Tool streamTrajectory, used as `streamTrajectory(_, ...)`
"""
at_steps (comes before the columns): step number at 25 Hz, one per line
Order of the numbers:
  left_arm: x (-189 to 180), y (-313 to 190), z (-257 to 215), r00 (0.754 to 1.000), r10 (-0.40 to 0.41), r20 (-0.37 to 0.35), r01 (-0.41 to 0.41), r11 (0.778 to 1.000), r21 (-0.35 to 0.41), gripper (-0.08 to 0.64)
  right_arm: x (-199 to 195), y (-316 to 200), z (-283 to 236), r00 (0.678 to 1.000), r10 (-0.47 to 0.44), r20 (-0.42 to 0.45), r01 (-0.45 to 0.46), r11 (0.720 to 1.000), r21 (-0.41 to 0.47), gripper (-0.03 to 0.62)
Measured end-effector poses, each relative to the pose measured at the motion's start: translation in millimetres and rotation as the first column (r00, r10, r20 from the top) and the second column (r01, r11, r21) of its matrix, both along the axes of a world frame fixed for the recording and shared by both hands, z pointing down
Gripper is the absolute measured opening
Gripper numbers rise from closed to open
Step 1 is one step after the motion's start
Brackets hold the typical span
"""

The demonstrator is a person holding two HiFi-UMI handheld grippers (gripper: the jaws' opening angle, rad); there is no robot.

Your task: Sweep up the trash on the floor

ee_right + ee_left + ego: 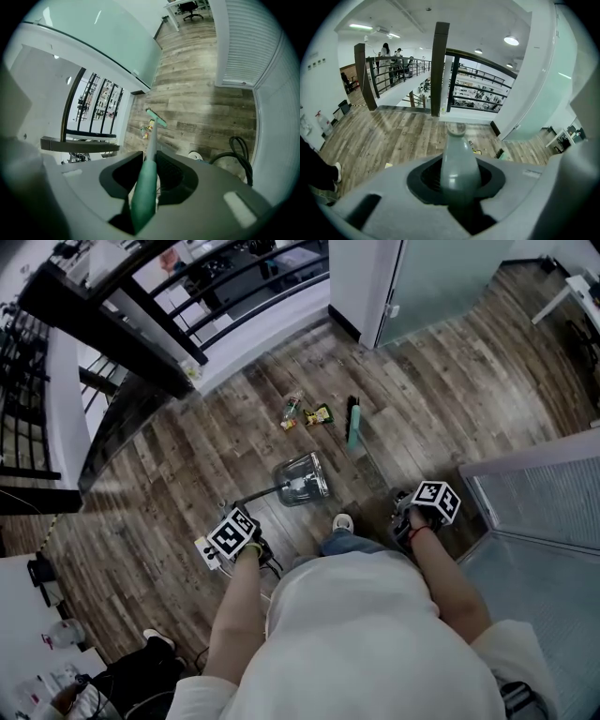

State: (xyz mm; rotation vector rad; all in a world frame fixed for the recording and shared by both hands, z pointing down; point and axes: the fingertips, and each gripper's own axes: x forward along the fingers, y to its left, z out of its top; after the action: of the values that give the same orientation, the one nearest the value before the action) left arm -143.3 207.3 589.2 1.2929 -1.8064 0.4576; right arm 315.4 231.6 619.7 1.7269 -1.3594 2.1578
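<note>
Two tools are in hand. The wood floor (169, 456) spreads ahead of both grippers, with a railing (244, 292) beyond the left one and a frosted glass wall (450, 277) beyond the right one.

Left gripper (234, 536): jaws closed round the grey dustpan handle (458, 164). The dustpan (302, 479) is low over the boards just ahead of it; cannot tell whether its lip touches the boards.

Right gripper (430, 503): jaws clamped on the green broom handle (144, 197). The broom head (353, 424) is down on the floor, well ahead along the handle.

Trash (306, 414): a few small wrappers beyond the dustpan, just beside the broom head on its left-gripper side.

Judgement: the step is sweeping wrappers into the pan. The head stands beside the pile, not behind it. Carry it round to the far side, then draw short strokes back toward the pan with the lip pressed flat.

In the way: the person's shoe (343, 522) between the grippers, close behind the pan. A black hose or cable (239, 150) loops on the floor right of the right gripper.
</note>
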Motion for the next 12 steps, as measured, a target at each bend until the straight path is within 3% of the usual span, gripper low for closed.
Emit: streamTrajectory(12,8,-35,-11,0.998,-0.058,0.027,0.058,0.998,0.014,0.098,27,-36,2,0.998,-0.055,-0.014,0.055,0.998,0.001,0.094)
